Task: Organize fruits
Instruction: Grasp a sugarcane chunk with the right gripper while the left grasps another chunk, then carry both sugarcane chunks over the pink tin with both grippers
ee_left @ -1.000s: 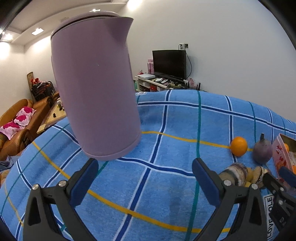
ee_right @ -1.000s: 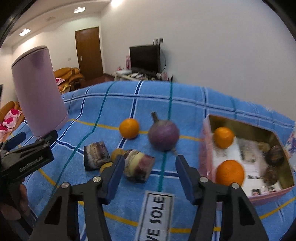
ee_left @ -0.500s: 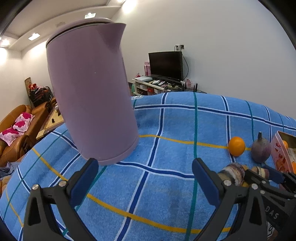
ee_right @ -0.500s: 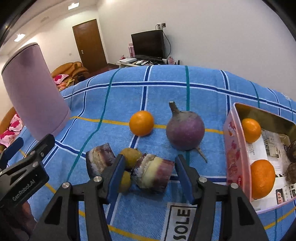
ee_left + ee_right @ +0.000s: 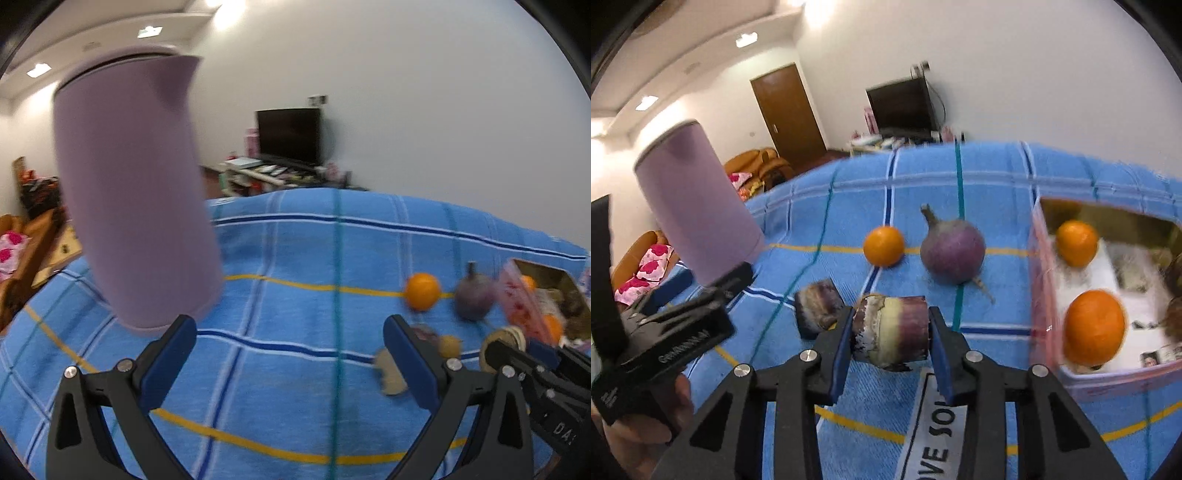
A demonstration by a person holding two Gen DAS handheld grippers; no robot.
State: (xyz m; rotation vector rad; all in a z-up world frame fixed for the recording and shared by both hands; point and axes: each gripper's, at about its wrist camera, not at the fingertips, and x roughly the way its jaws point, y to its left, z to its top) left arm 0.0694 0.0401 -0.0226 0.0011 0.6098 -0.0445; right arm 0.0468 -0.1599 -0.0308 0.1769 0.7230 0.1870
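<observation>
My right gripper (image 5: 890, 317) has its jaws closing on a cut purple-and-yellow stalk chunk (image 5: 894, 336), and both pads touch its ends. A second, darker chunk (image 5: 816, 308) lies just left of it. Behind them on the blue checked cloth (image 5: 849, 376) sit a loose orange (image 5: 884, 246) and a round purple root (image 5: 952, 252). At the right a pink box (image 5: 1045, 295) holds two oranges (image 5: 1095, 325). My left gripper (image 5: 290, 332) hangs open over bare cloth with nothing between its fingers.
A tall lilac kettle (image 5: 136, 236) stands at the left of the cloth, just beyond my left gripper. A small yellowish fruit (image 5: 450, 345) lies by the chunks. A white label strip (image 5: 931, 435) lies under my right gripper. Room furniture sits beyond the far edge.
My right gripper has moved forward over the striped chunk and narrowed its jaws from wide apart to touching it. The left view has swung slightly right; the kettle now sits further left.
</observation>
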